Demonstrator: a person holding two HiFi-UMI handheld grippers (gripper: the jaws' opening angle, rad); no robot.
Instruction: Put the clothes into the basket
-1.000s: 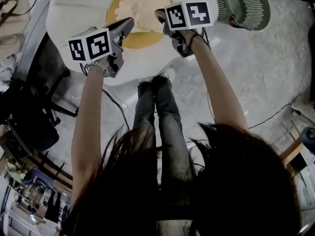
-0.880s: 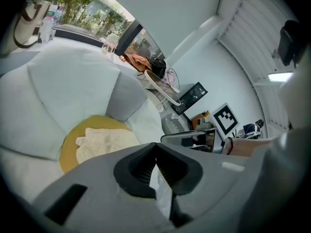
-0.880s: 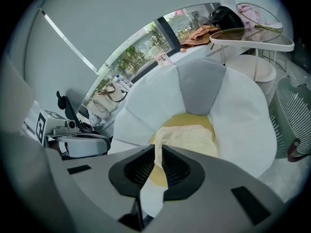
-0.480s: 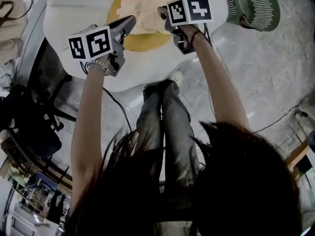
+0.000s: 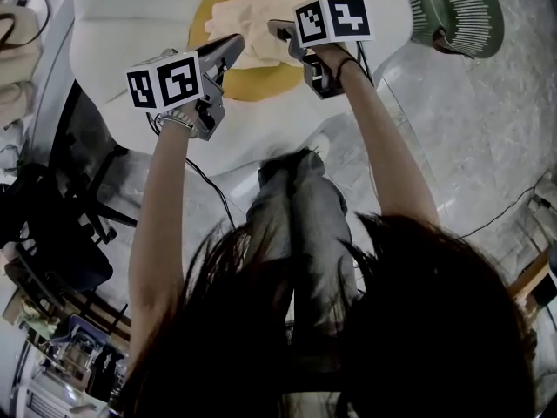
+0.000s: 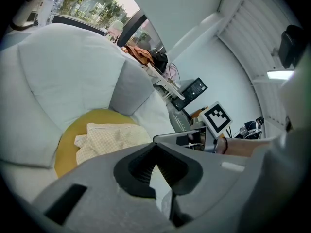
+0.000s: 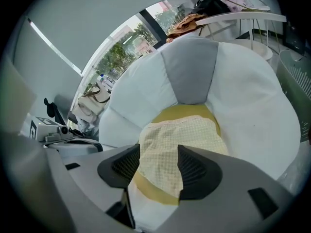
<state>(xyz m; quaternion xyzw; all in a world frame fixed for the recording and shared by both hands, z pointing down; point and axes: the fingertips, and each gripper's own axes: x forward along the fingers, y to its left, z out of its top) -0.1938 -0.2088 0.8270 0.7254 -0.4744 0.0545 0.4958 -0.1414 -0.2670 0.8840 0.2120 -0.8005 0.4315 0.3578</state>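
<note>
Both grippers are coming down toward the cloth [image 5: 248,16], which is lying folded on the yellow cushion [image 5: 252,81] of the white chair [image 5: 122,33], not yet lifted. Your right gripper [image 7: 156,165], pinched together a second ago, is now opening its jaws wide. The cloth's near edge is showing in the gap between them, but the pads are not pressing on it. Your left gripper [image 6: 155,147] is staying clenched, tips meeting on nothing, and is hovering by the cushion's left edge.

I am judging this as the set-up for a right-hand grasp. The pick is only beginning, and nothing is going toward the basket [image 5: 457,11], which is standing on the floor to the right of the chair, well apart from the cloth.

Points hard to verify:
- Your hair is filling the near half of the head view.
- The marker cube is covering much of the right gripper in that view, so I cannot tell whether its tips are touching the fabric.
- The picture's far right edge is cutting off the basket, and its inside is not showing.
- The left gripper's body is hiding the cloth's near edge in its own view.
</note>
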